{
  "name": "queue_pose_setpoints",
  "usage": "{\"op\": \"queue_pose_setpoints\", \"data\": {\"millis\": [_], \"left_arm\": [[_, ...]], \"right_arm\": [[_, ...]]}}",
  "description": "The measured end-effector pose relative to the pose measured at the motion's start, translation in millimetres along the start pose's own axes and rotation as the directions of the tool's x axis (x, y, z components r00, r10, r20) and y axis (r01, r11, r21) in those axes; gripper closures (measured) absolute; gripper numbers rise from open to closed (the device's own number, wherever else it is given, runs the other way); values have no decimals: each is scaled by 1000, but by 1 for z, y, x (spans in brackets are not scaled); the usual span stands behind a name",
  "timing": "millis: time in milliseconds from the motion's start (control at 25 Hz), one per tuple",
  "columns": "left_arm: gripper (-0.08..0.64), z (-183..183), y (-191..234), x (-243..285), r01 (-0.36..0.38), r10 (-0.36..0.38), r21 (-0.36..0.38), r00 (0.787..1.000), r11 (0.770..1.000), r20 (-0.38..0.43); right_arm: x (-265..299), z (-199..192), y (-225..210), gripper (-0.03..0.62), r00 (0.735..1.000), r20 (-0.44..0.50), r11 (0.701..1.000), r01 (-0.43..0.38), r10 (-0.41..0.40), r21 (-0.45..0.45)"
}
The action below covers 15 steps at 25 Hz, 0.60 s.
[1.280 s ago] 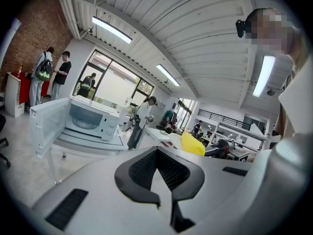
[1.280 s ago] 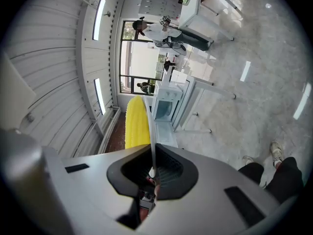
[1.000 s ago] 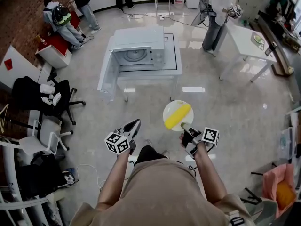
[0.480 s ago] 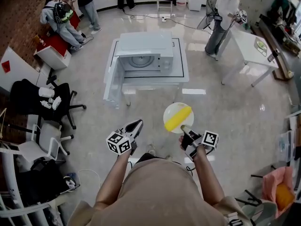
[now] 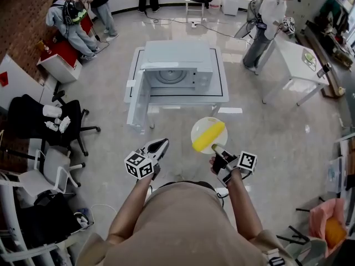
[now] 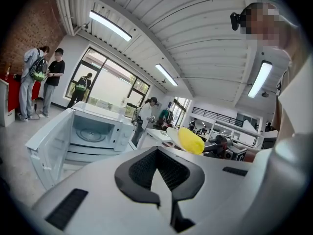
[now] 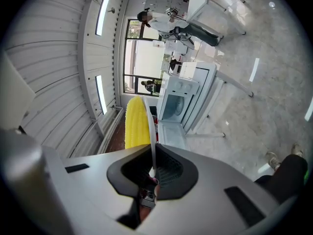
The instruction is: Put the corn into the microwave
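Note:
A yellow corn cob (image 5: 209,136) lies on a round white plate (image 5: 201,127). My right gripper (image 5: 217,149) is shut on the plate's near rim and holds it level above the floor. From the right gripper view, the corn (image 7: 137,124) stands behind the plate's thin edge (image 7: 153,148), which is clamped between the jaws. The white microwave (image 5: 178,71) sits on a low white table (image 5: 219,96) ahead, with its door (image 5: 138,101) swung open to the left. My left gripper (image 5: 157,147) is shut and empty, left of the plate. In its own view the microwave's cavity (image 6: 92,132) and the corn (image 6: 190,140) both show.
Black and white office chairs (image 5: 52,121) stand at the left. A white desk (image 5: 297,51) stands at the right with a person (image 5: 269,21) beside it. More people (image 5: 72,18) stand by the brick wall at the far left. Shiny floor lies between me and the microwave table.
The microwave and its table have come nearer in the head view. Both grippers have moved forward with me, and the plate with the corn is still held.

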<state>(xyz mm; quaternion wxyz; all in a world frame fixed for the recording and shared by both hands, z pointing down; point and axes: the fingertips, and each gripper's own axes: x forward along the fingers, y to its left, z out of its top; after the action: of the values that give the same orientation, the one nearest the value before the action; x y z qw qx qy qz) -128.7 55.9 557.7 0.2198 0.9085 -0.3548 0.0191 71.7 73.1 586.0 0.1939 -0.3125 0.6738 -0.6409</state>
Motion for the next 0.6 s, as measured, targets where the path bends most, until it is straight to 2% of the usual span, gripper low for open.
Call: {"op": "queue_pose_setpoints", "data": {"millis": [240,600], "left_arm": [[562,1,21,-8,-10,10,-27,1000,1000,10],[561,5,16,15,4,-4,8,1000,1000,9]], "right_arm": [[17,2,0,572,1000,9,1000,13,-13,7],[18,17,-5,572,999,-26,1000,24,-24,7]]}}
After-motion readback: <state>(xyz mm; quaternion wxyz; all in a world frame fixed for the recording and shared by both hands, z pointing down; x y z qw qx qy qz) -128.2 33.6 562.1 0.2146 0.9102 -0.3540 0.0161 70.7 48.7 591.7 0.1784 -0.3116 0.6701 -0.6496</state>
